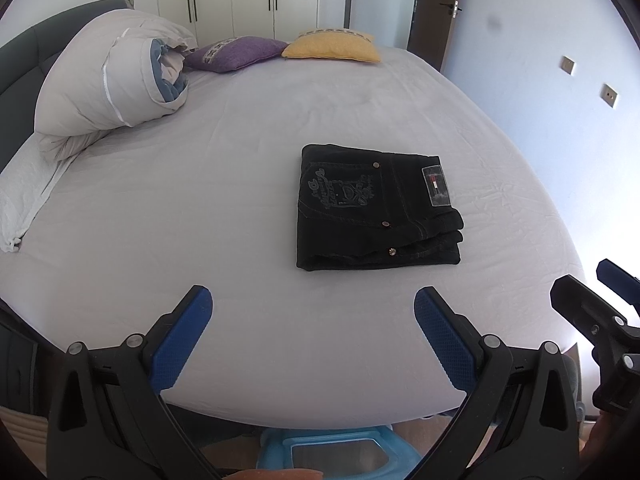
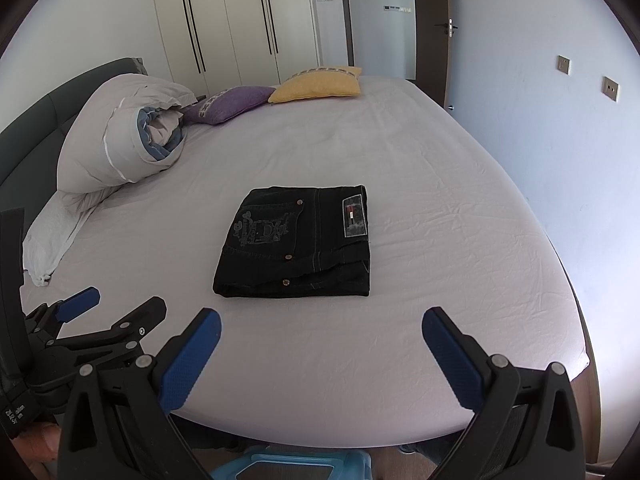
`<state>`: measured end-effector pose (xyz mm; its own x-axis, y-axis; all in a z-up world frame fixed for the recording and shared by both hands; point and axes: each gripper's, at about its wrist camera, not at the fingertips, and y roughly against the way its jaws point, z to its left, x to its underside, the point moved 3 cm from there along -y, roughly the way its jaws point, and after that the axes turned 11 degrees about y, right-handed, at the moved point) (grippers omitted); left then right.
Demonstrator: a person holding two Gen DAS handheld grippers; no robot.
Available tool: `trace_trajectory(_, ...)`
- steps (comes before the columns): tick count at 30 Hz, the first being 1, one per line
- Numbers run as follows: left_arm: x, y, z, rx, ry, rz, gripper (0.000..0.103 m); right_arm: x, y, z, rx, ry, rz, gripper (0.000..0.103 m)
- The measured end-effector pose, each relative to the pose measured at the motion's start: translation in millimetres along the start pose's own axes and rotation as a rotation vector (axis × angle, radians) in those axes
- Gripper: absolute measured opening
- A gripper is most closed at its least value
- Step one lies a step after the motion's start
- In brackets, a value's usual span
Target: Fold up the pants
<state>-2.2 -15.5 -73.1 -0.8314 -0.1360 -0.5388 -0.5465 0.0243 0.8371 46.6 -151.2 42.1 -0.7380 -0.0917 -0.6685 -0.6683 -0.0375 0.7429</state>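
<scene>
Black jeans [image 1: 376,208] lie folded into a compact rectangle on the pale bed sheet [image 1: 240,200], back pocket embroidery and a small brand patch facing up. In the right wrist view the same folded jeans [image 2: 298,242] rest on the bed sheet [image 2: 440,240] just beyond the fingers. My left gripper [image 1: 314,304] hovers open over the near edge of the bed, short of the jeans, nothing between its blue pads. My right gripper [image 2: 322,328] is also open and empty, pulled back from the jeans. Each gripper shows at the edge of the other's view: the right gripper [image 1: 600,300], the left gripper [image 2: 96,312].
A rolled duvet [image 1: 116,80] lies at the far left by the dark headboard [image 1: 20,64]. A purple cushion [image 1: 236,54] and a yellow cushion [image 1: 332,46] sit at the far edge. A blue stool [image 1: 340,452] stands below the bed's near edge. A wall runs along the right.
</scene>
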Motion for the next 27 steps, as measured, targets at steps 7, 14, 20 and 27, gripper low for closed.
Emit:
trace_trajectory(7,1.9,1.1,-0.7,0.002,0.003,0.001,0.103,2.7,0.3,1.7,0.000,0.004,0.002,0.103)
trace_trajectory(14,4.2,2.0,0.1,0.006,0.009,0.008,0.103,3.6,-0.3,2.0,-0.002,0.005,0.004,0.103)
trace_trajectory(20,5.2,2.1,0.4,0.007,0.010,0.012,0.103,4.3,-0.6,2.5,-0.002,0.005,0.005,0.103)
trace_trajectory(27,6.3,1.0,0.7,0.011,0.015,0.022,0.103,7.8,-0.3,3.9,-0.003,0.006,0.011,0.103)
